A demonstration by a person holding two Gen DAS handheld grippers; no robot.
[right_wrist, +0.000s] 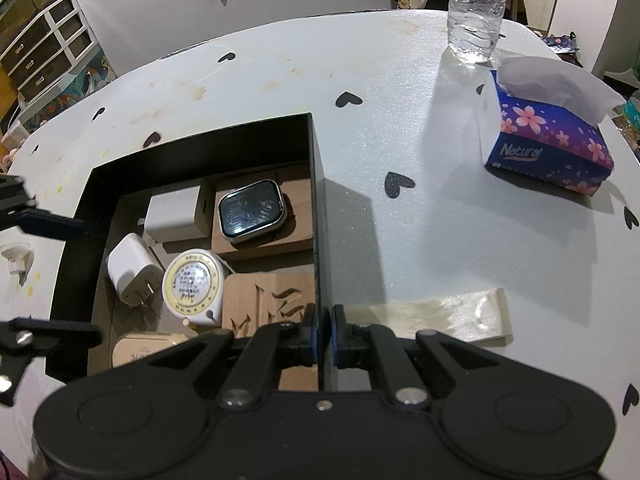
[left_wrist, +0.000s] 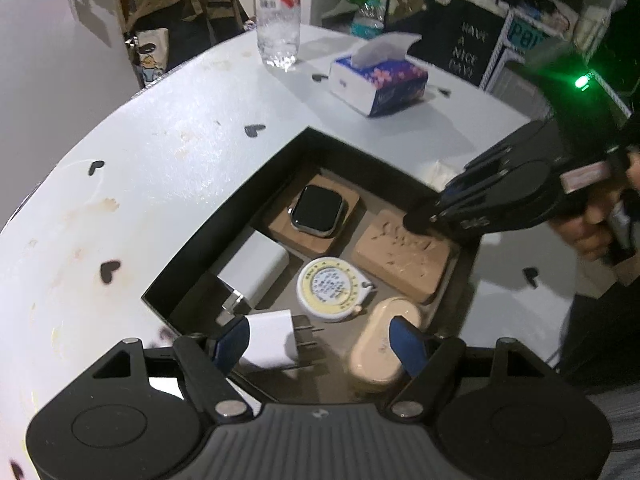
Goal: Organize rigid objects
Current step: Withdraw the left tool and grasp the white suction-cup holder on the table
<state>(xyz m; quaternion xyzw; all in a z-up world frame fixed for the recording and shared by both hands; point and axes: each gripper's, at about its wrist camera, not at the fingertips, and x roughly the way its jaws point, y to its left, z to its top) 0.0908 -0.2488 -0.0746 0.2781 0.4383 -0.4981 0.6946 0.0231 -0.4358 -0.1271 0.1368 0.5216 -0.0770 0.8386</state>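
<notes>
A black open box (left_wrist: 224,216) (right_wrist: 80,216) sits on the white table. Inside lie a smartwatch (left_wrist: 318,210) (right_wrist: 252,209) on a wooden block, a carved wooden block (left_wrist: 402,254) (right_wrist: 268,302), a round tape measure (left_wrist: 330,288) (right_wrist: 193,282), a white plug charger (left_wrist: 272,338) (right_wrist: 130,270), a larger white adapter (left_wrist: 256,268) (right_wrist: 172,213) and a beige case (left_wrist: 380,344) (right_wrist: 138,350). My left gripper (left_wrist: 320,344) is open above the box's near edge. My right gripper (right_wrist: 324,336) (left_wrist: 418,222) is shut on the box's right wall (right_wrist: 316,216).
A blue tissue box (left_wrist: 378,80) (right_wrist: 548,144) and a water bottle (left_wrist: 278,12) (right_wrist: 476,8) stand farther back on the table (left_wrist: 168,152). A light wooden slat (right_wrist: 440,314) lies right of the box. A small white hook (right_wrist: 16,258) lies at the left.
</notes>
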